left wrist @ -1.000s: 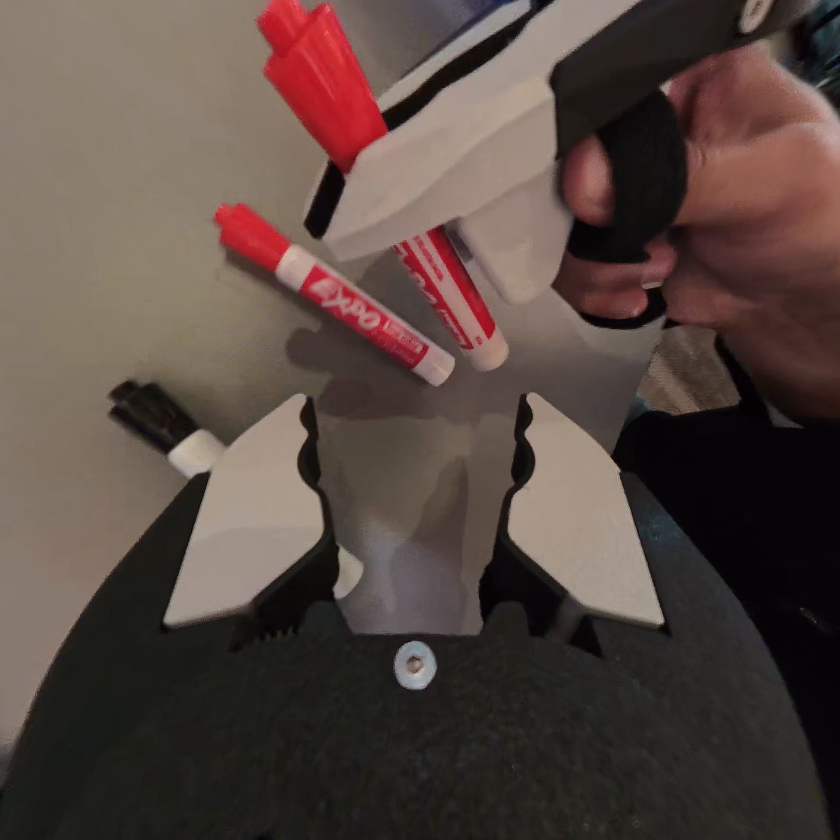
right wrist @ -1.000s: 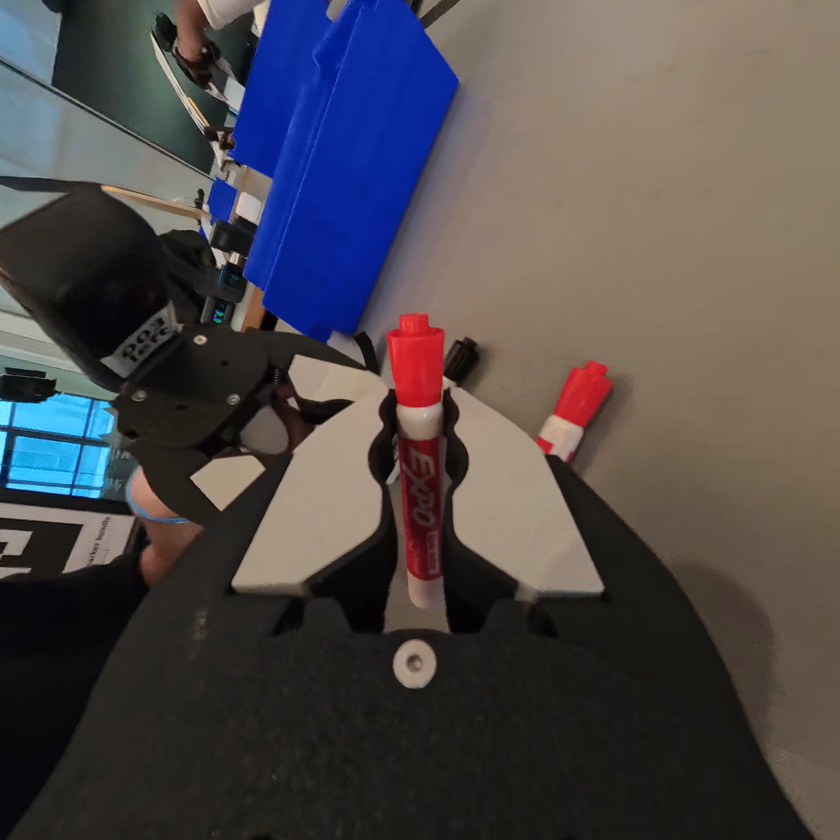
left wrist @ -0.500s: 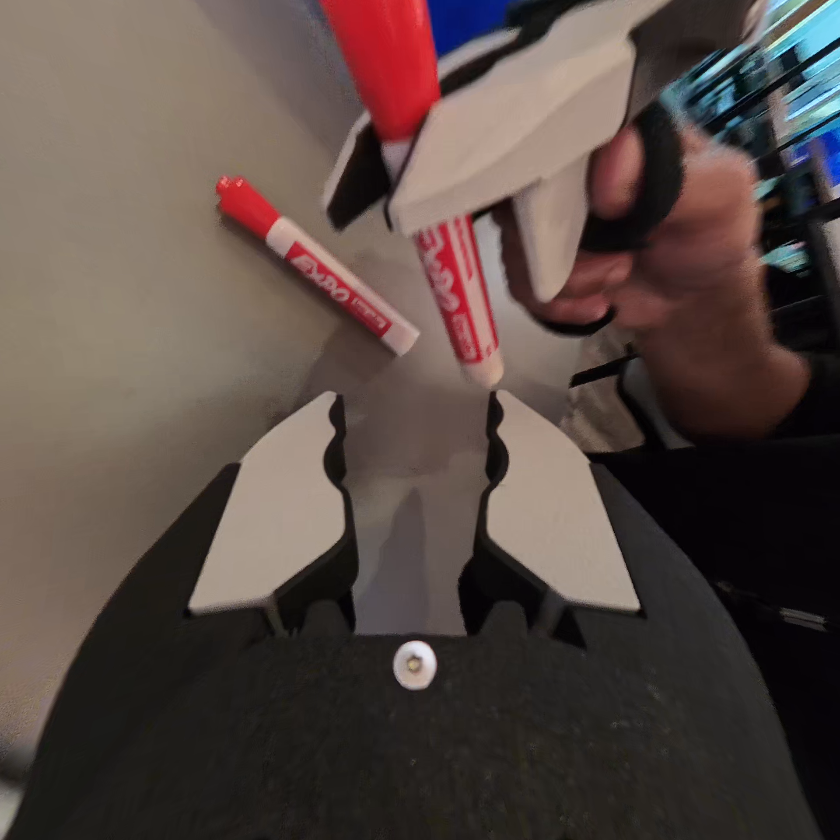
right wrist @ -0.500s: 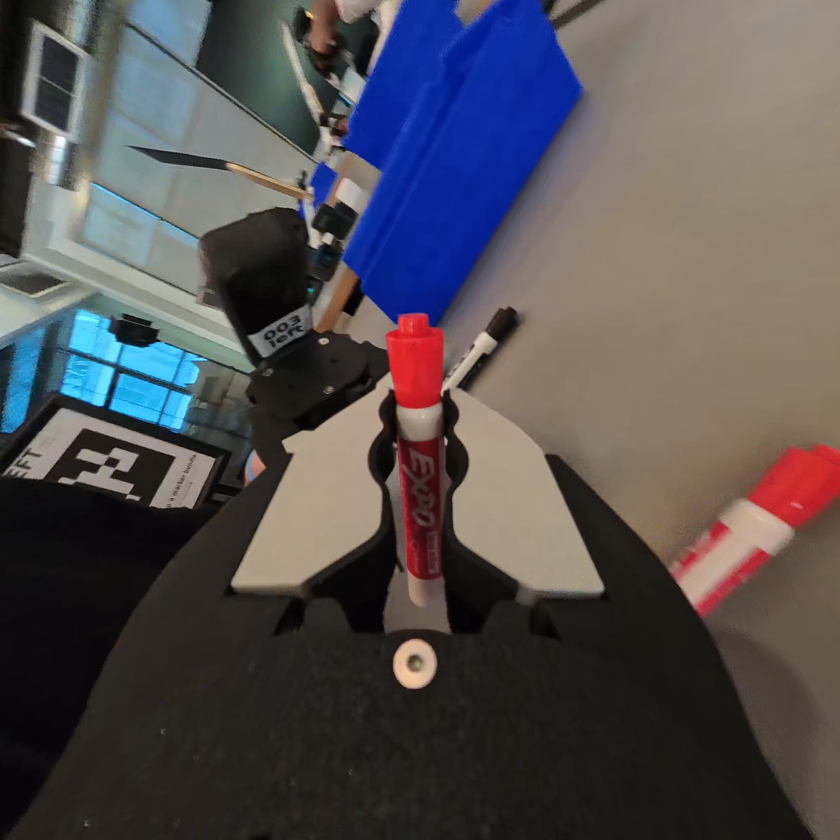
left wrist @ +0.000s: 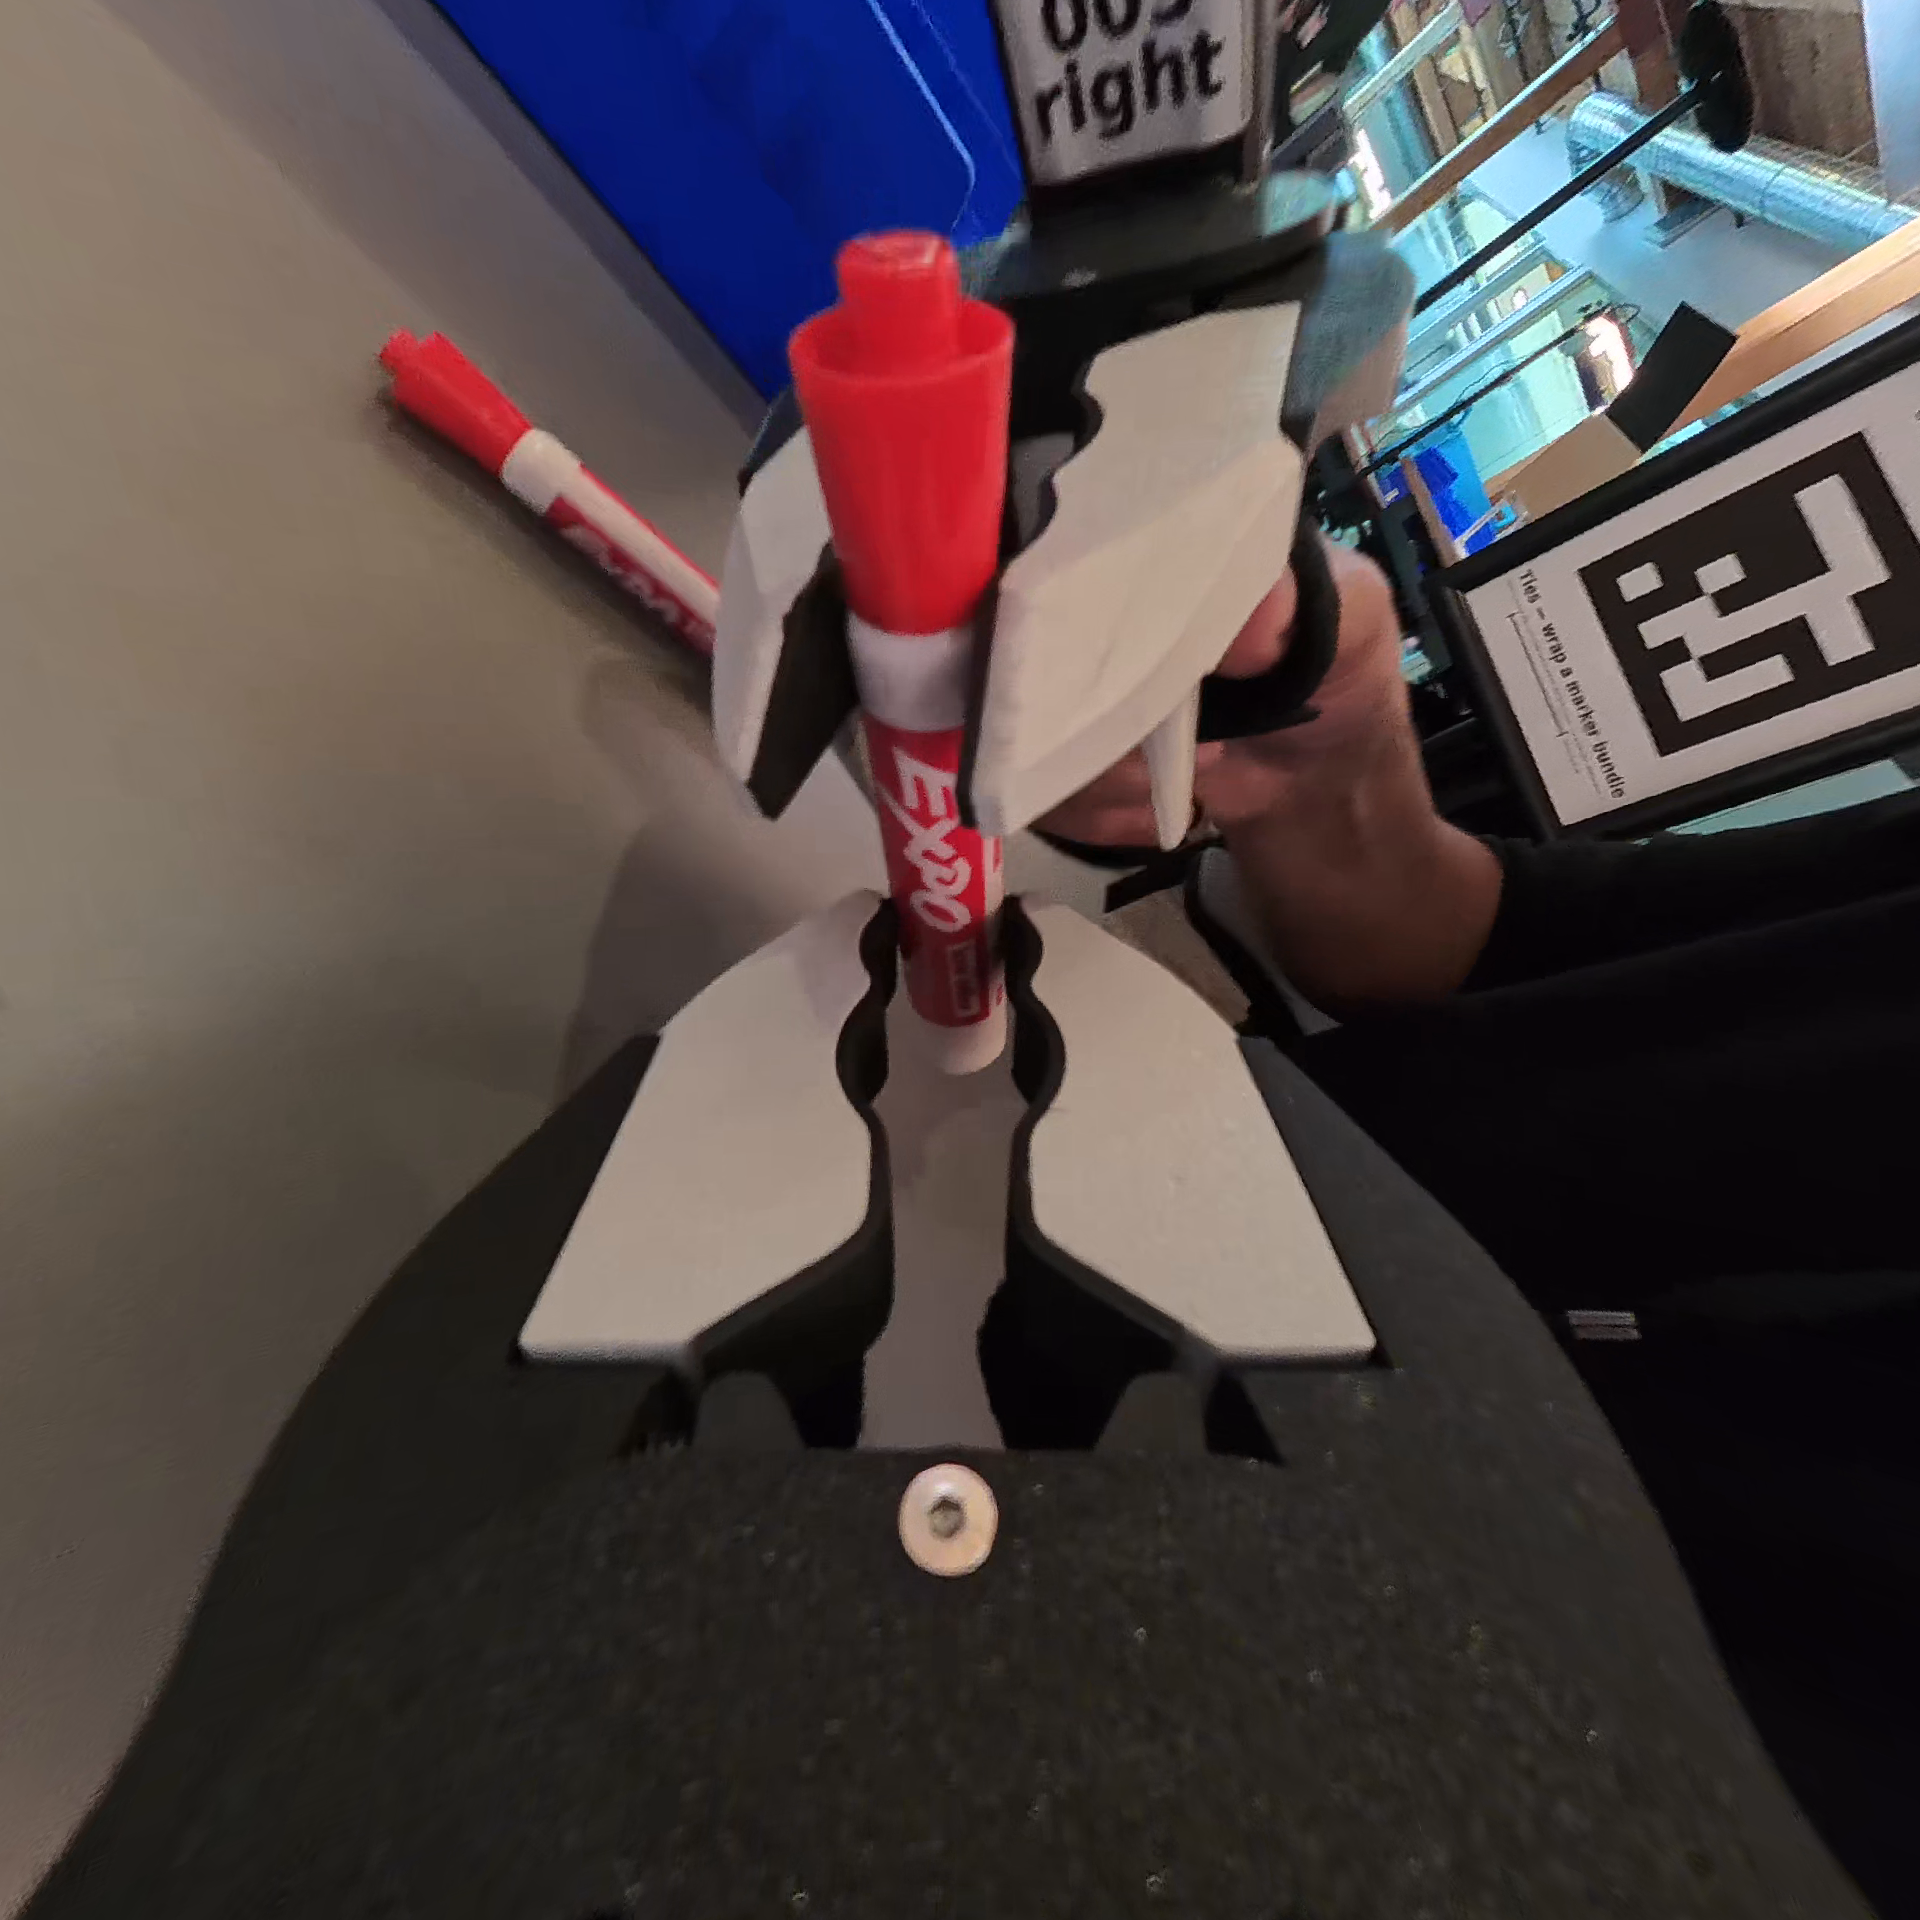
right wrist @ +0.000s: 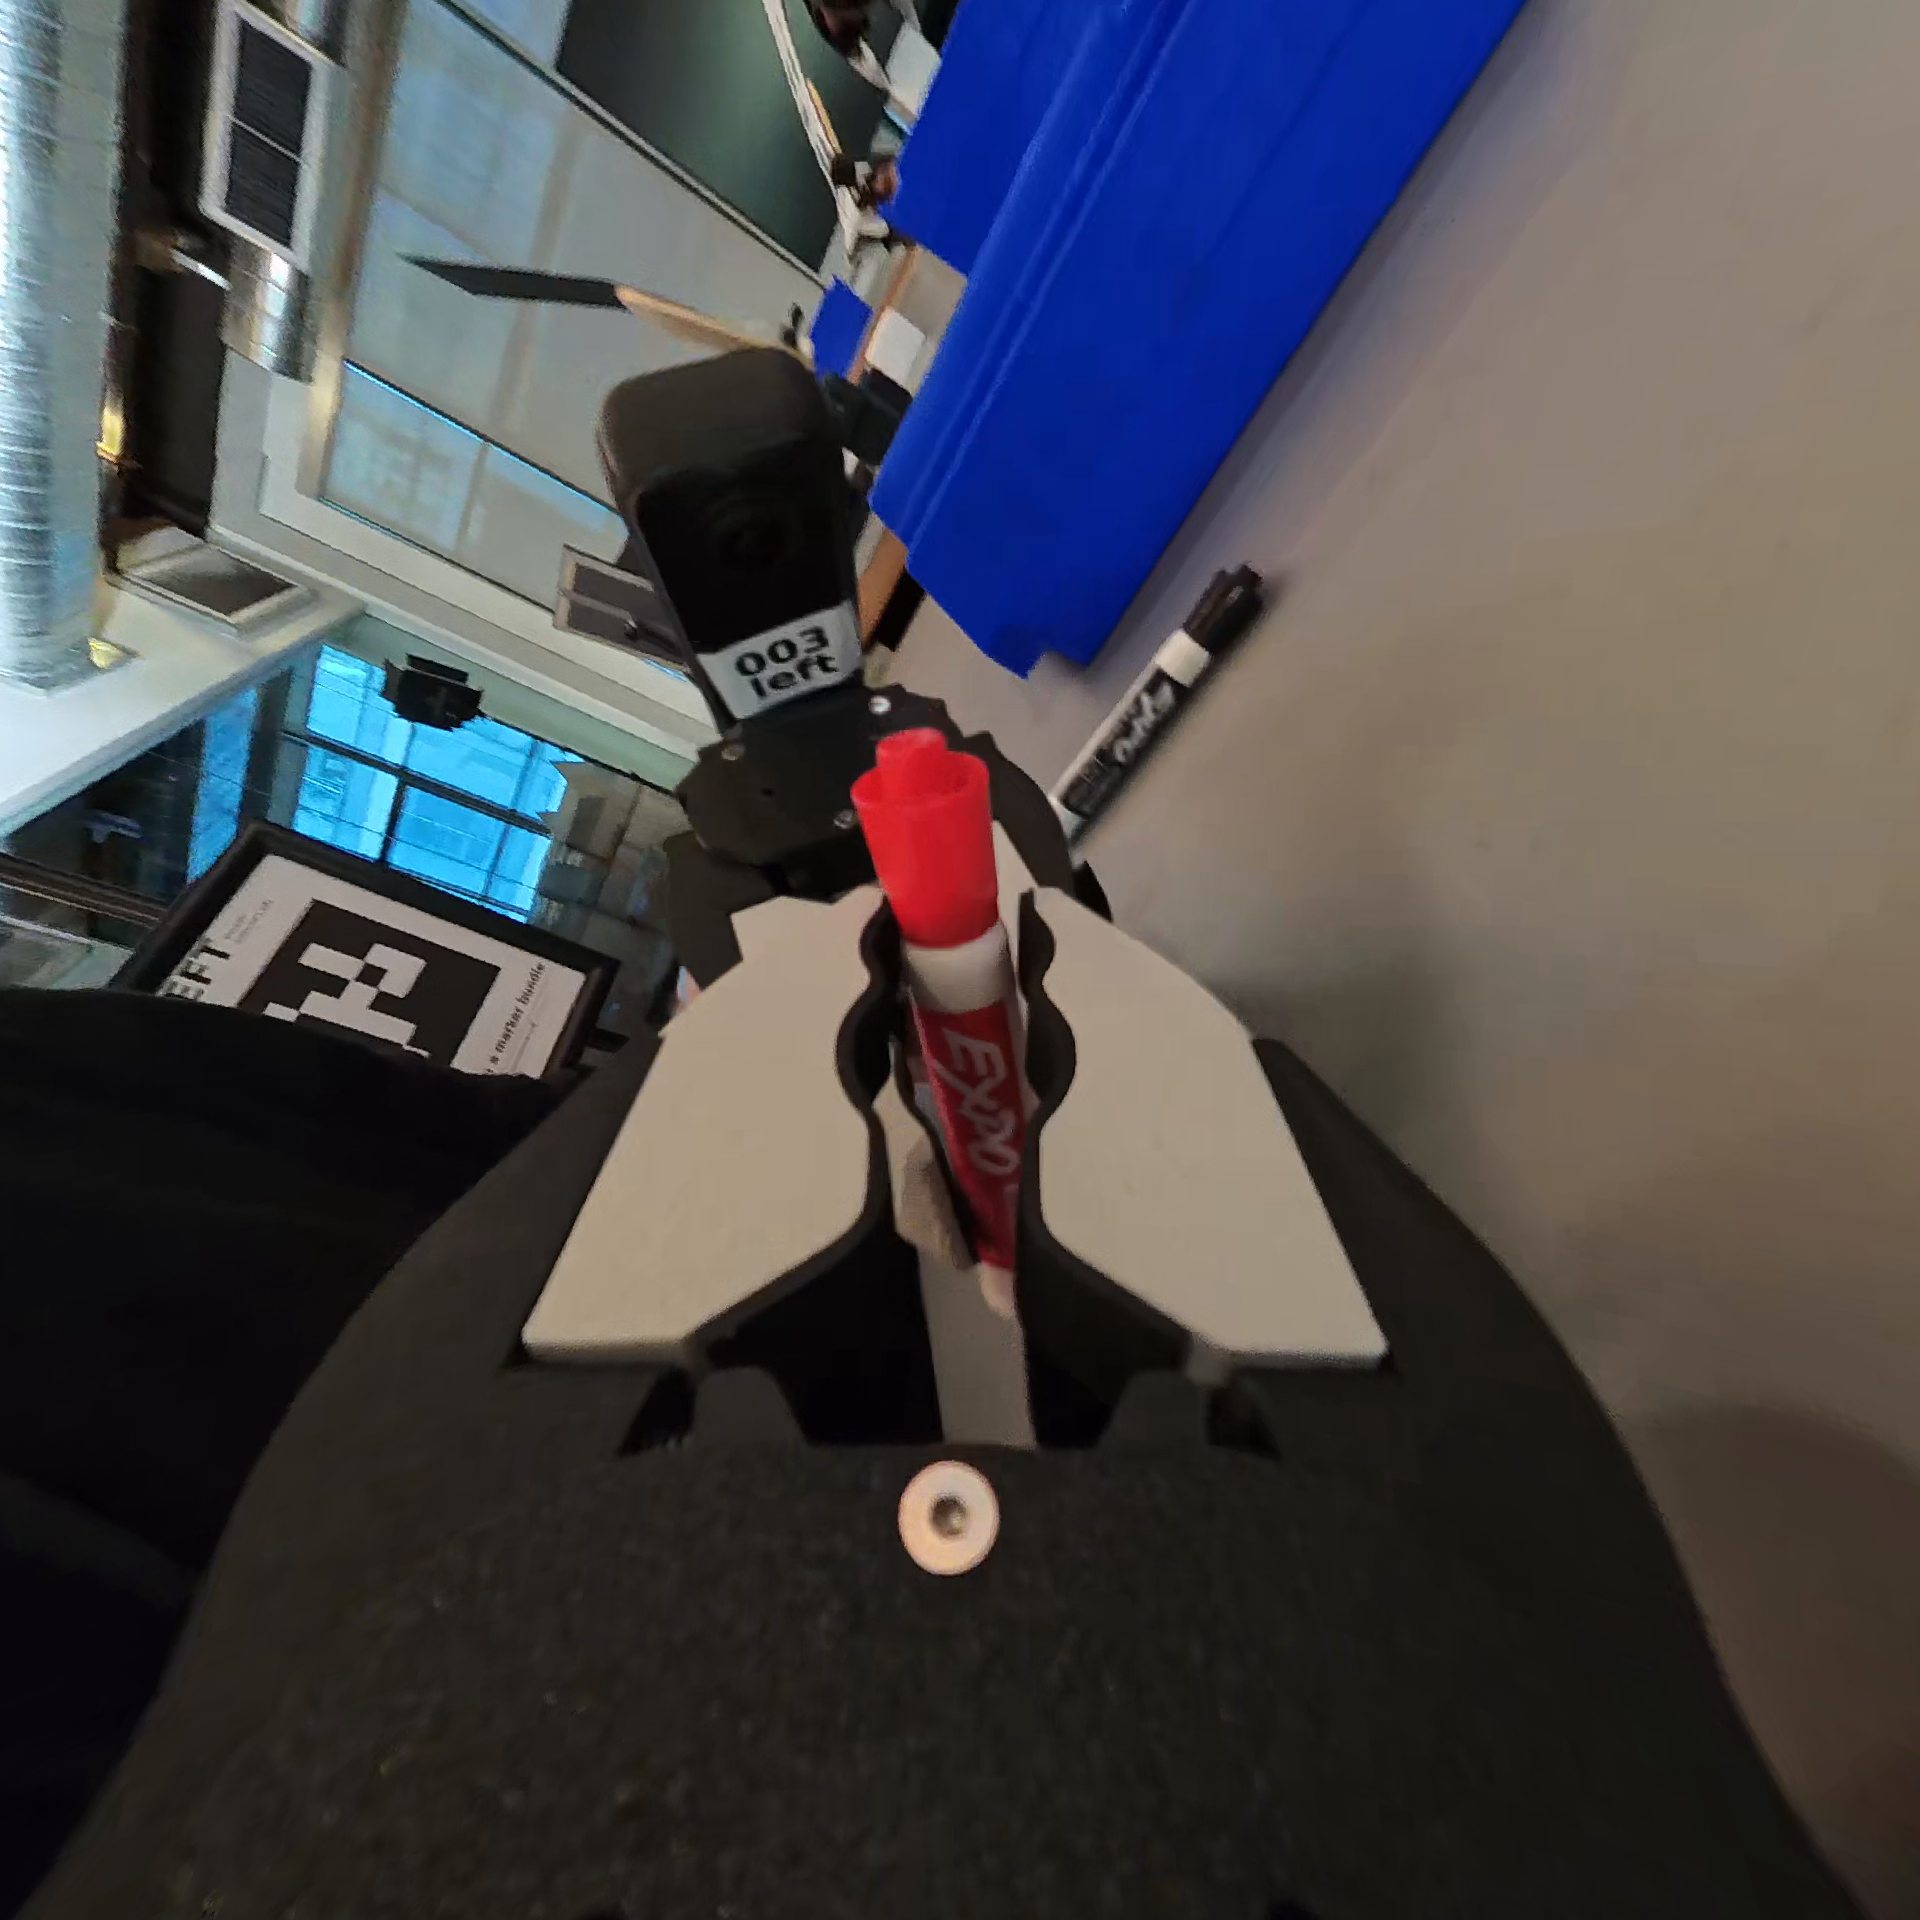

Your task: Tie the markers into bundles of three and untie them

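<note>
A red marker [left wrist: 914,499] with a red cap stands between both grippers above the grey table [left wrist: 260,831]. My right gripper [right wrist: 951,935] is shut on it at the white collar under the cap; the marker [right wrist: 971,1101] leans a little in its jaws. My left gripper [left wrist: 945,935] is closed around the marker's lower white end, just under the right gripper [left wrist: 894,665]. A second red marker [left wrist: 540,478] lies on the table at the far left. A black marker [right wrist: 1164,686] lies by the blue bin.
A blue bin [right wrist: 1143,312] stands on the table behind the markers and also shows in the left wrist view [left wrist: 748,156]. A framed sign with a black-and-white tag [left wrist: 1714,623] stands to the right. A hand in a dark sleeve [left wrist: 1351,831] holds the right gripper. The grippers' ends are close to 6 cm from one another.
The right gripper swung the red marker upright and brought its lower end between my left fingers. The left jaws narrowed from wide open to closed around that end.
</note>
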